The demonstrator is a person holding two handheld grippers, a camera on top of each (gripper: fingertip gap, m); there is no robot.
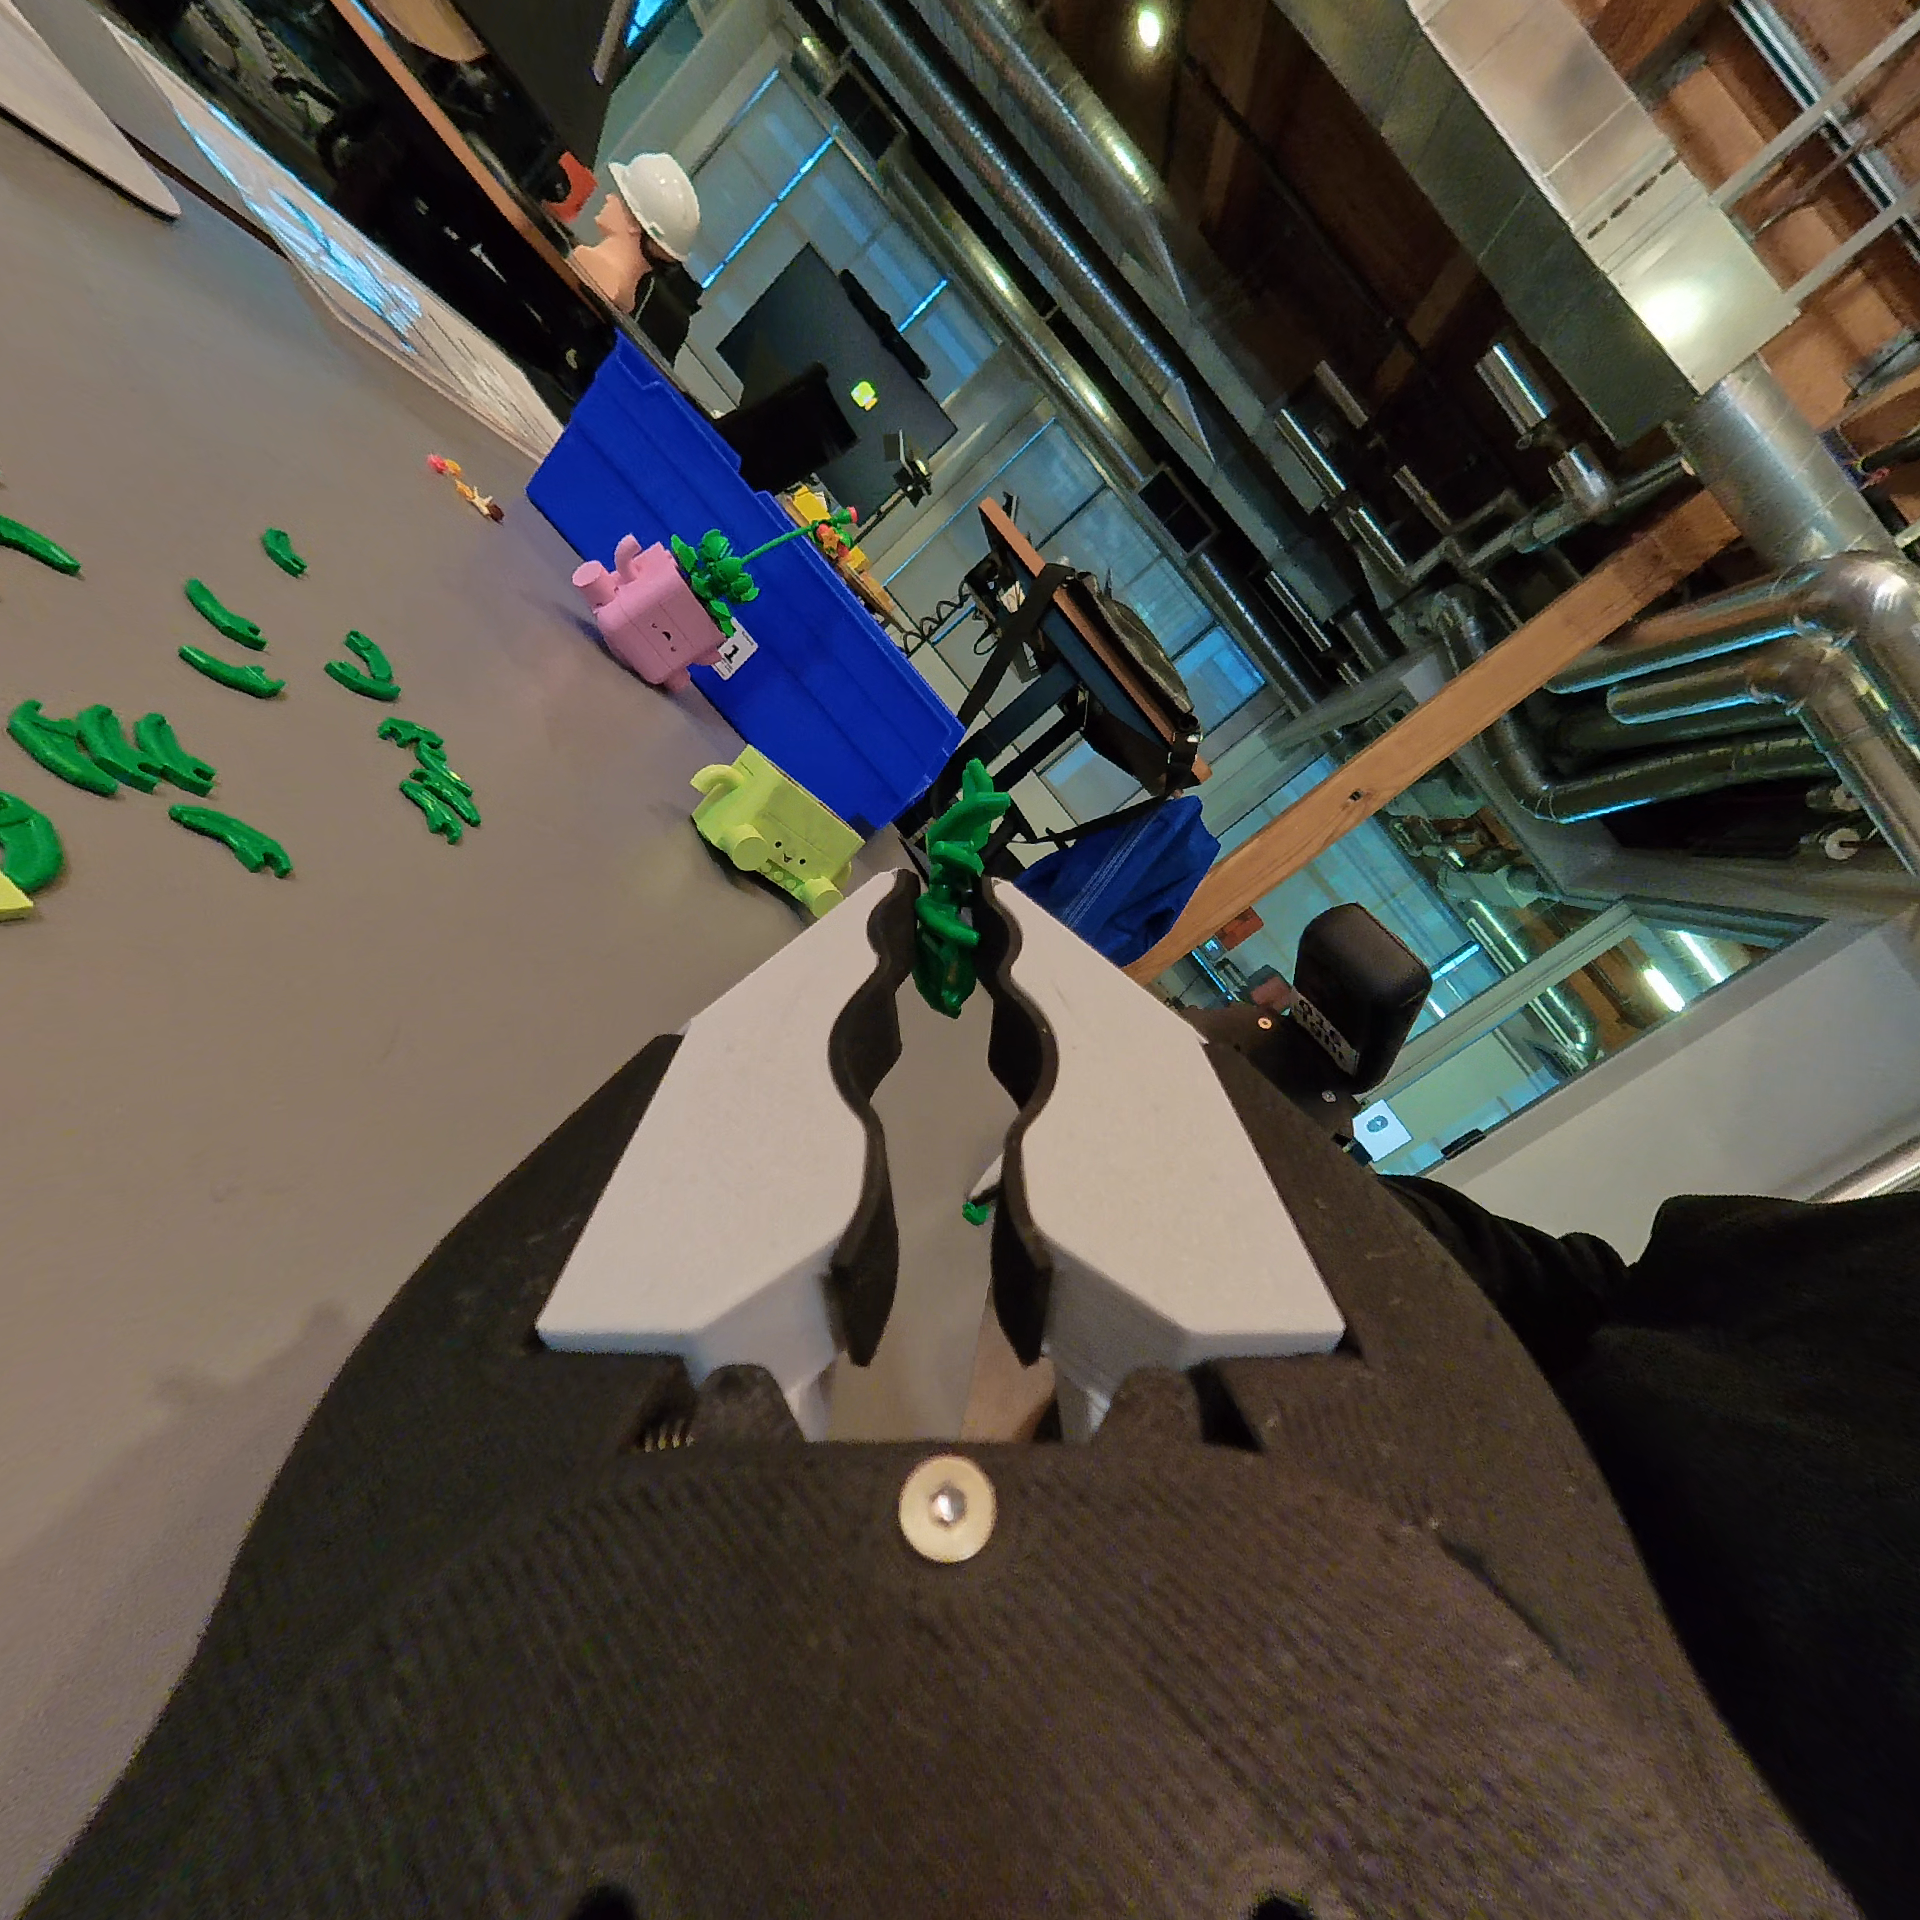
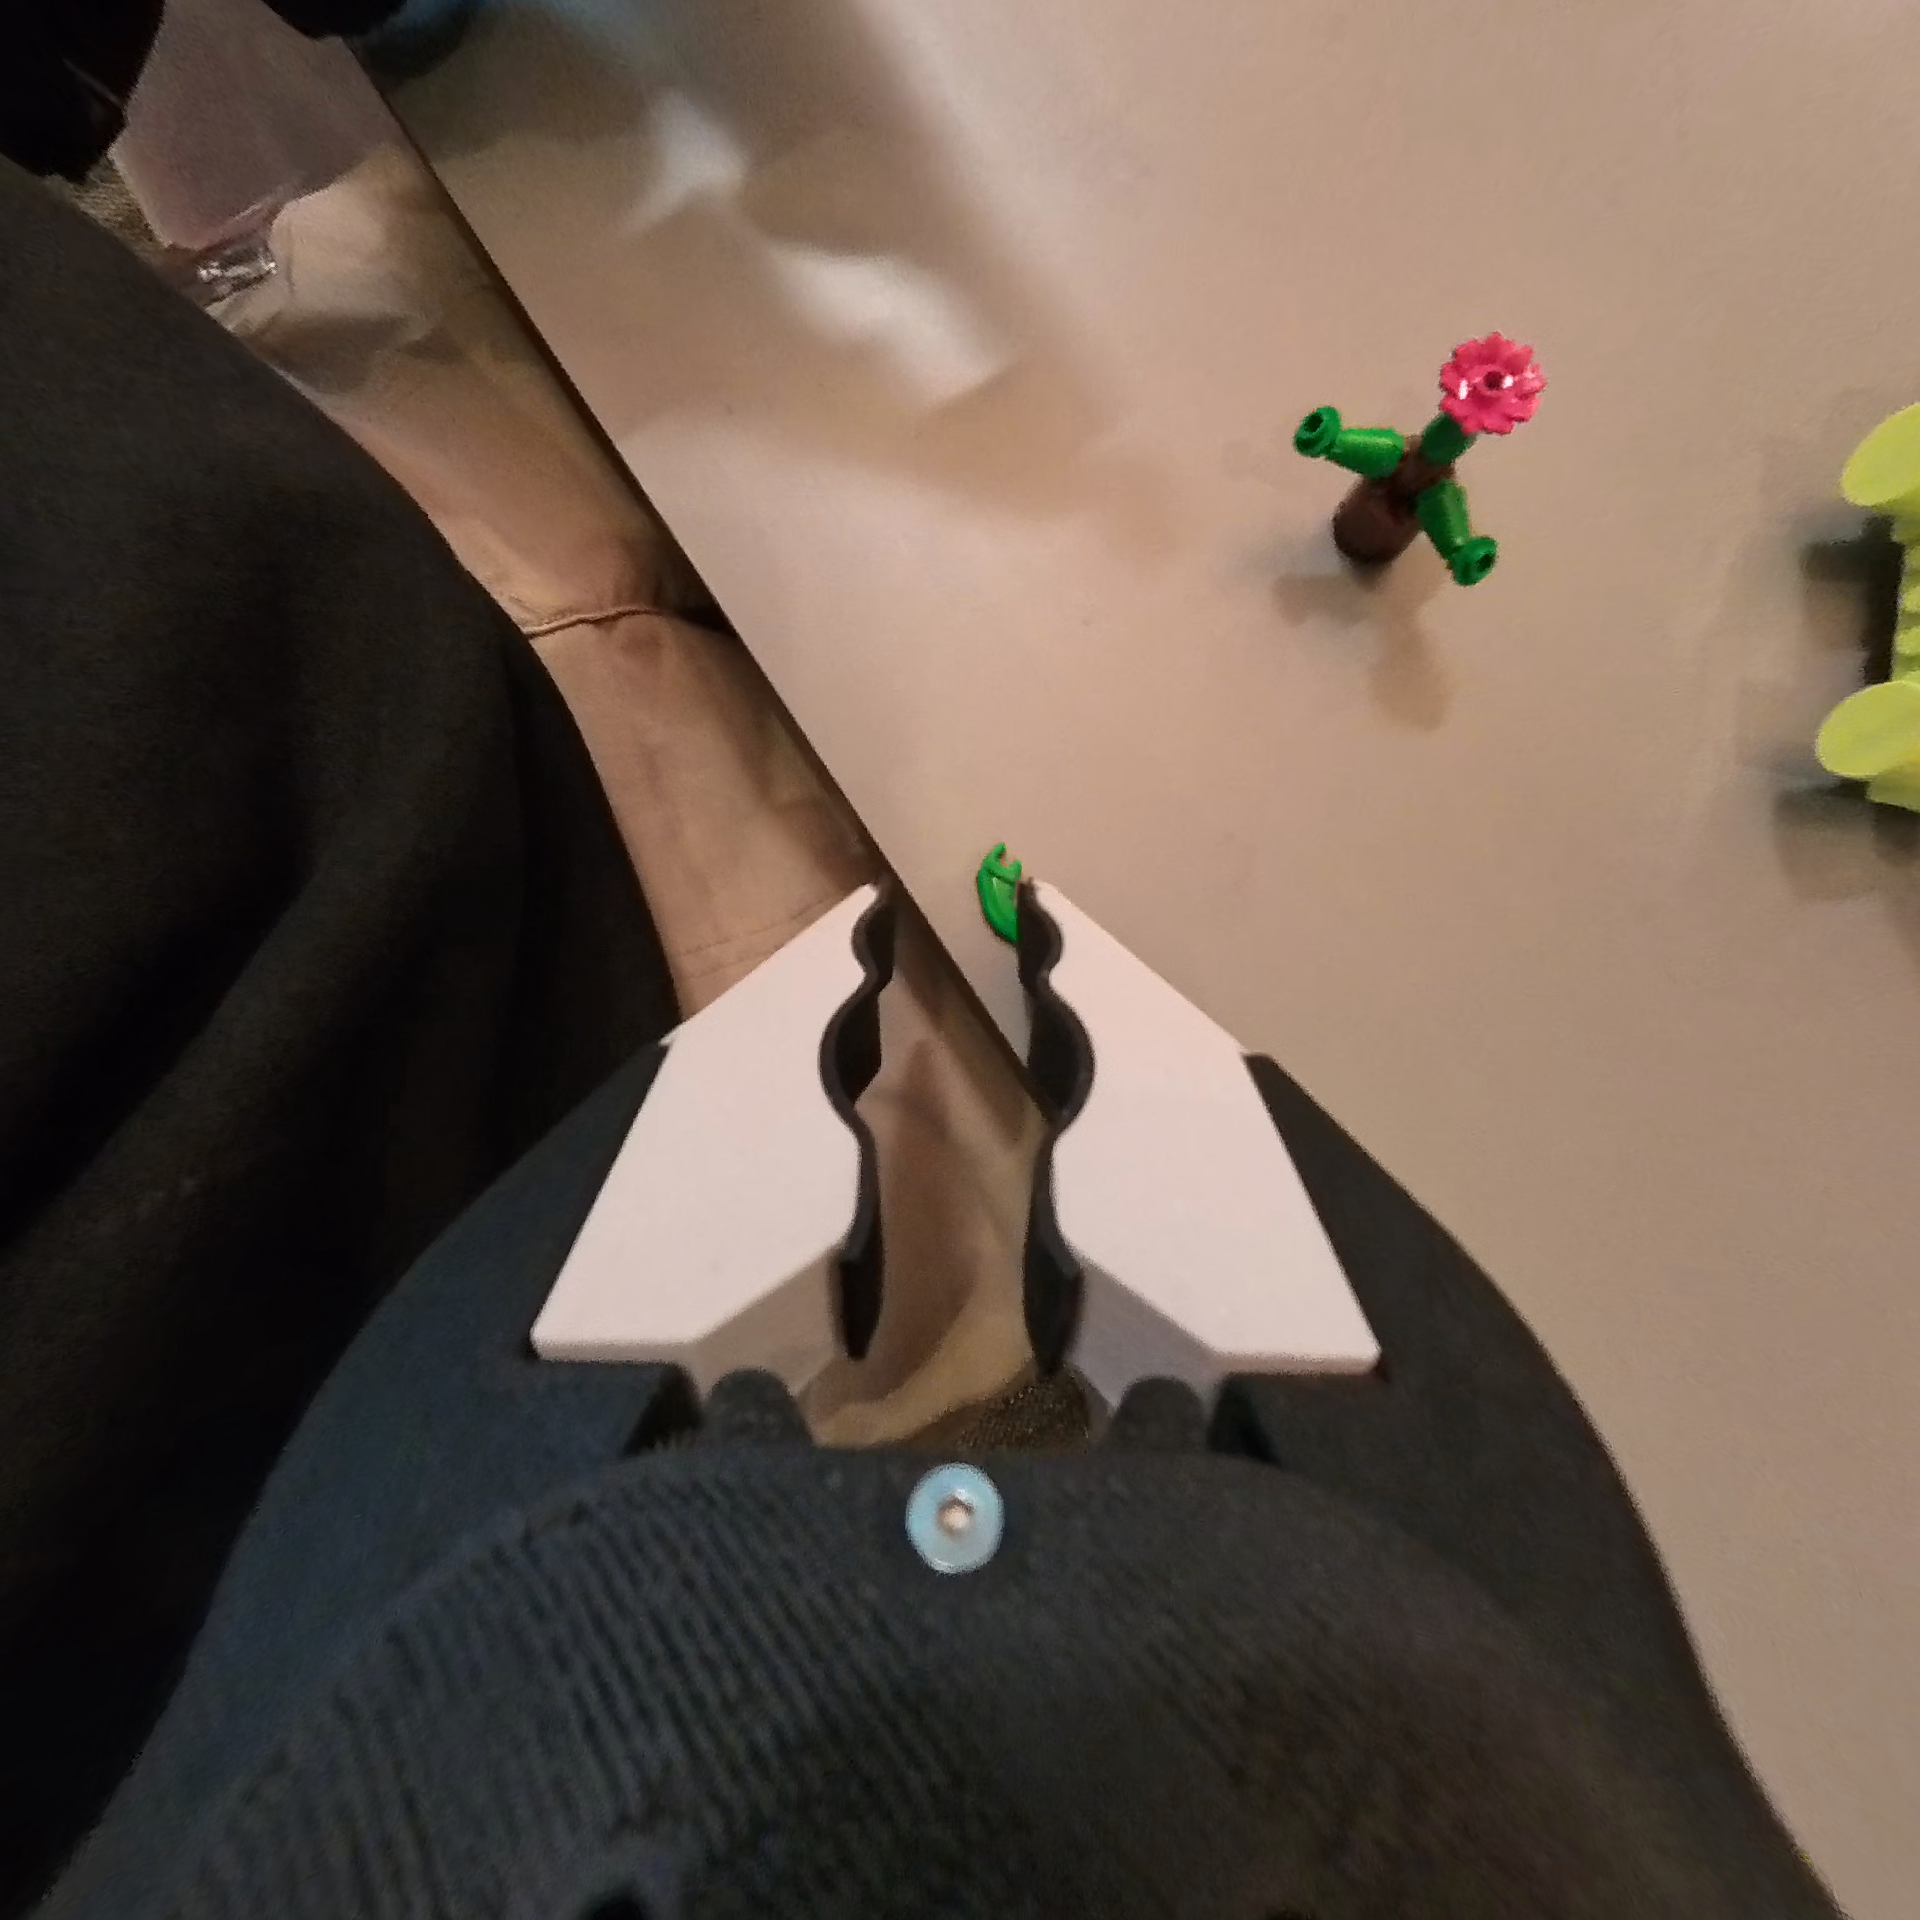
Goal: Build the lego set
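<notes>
My left gripper (image 1: pixel 948 896) is shut on a green leafy stem (image 1: pixel 951 914), which it holds up off the grey table (image 1: pixel 260 1039). The stem sticks out past the fingertips. My right gripper (image 2: pixel 958 894) is open and empty at the table's near edge. A small green leaf (image 2: pixel 1000 881) lies beside its right fingertip (image 2: pixel 1039 914); I cannot tell whether they touch. A brown stem with green branches and a pink flower (image 2: pixel 1423 468) stands on the table beyond the right gripper. A pink pot with a green plant (image 1: pixel 665 613) and a lime pot (image 1: pixel 774 831) sit ahead.
Several loose green leaf pieces (image 1: pixel 208 727) are scattered on the left of the table. A blue bin (image 1: pixel 769 623) stands behind the pots. A few small coloured pieces (image 1: pixel 468 483) lie farther back. A lime piece (image 2: pixel 1881 623) shows at the right edge. A dark sleeve (image 2: pixel 260 727) is at the left. Spacing between my two grippers at the tips: around 20 cm. The lime piece (image 2: pixel 1881 623) lies around 15 cm away from my right fingertips. My left wrist view (image 1: pixel 757 878) looks at it from another angle.
</notes>
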